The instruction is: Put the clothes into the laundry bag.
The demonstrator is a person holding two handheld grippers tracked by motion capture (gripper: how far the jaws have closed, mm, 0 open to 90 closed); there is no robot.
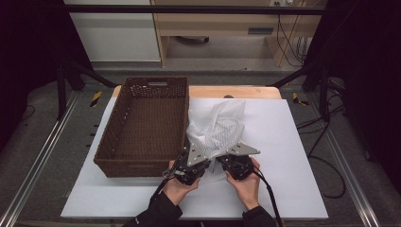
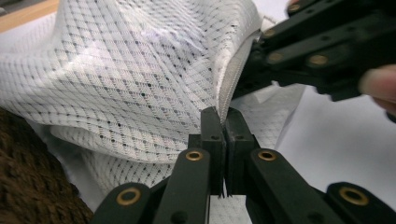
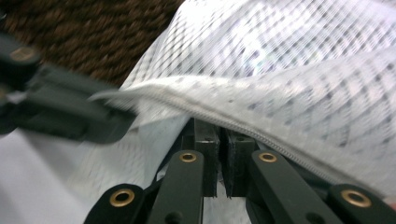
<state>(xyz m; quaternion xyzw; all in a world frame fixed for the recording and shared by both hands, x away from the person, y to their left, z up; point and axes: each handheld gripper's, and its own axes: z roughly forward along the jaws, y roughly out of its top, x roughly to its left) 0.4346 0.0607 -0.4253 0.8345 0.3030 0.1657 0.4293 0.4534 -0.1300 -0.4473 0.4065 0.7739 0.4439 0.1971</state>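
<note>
Two hand-held grippers hold up a white mesh bag beside a woven basket.

On the white table [image 1: 293, 189], the left gripper [image 1: 201, 158] and right gripper [image 1: 226, 160] each clamp the near, zippered edge of the mesh bag [image 1: 217, 125], jaws pressed tight on the fabric. Pinching it at two points likely keeps the limp bag spread and lifted, ready for the basket [image 1: 146, 163] just to its left. The mesh is thin, soft and diamond-patterned; the basket is dark brown, stiff, rectangular wicker.

White mesh zippered laundry bag [image 1: 215, 127]

Crumpled and lifted off the white table, bunched upright just beside the brown wicker basket, its zipper edge pinched.
</note>
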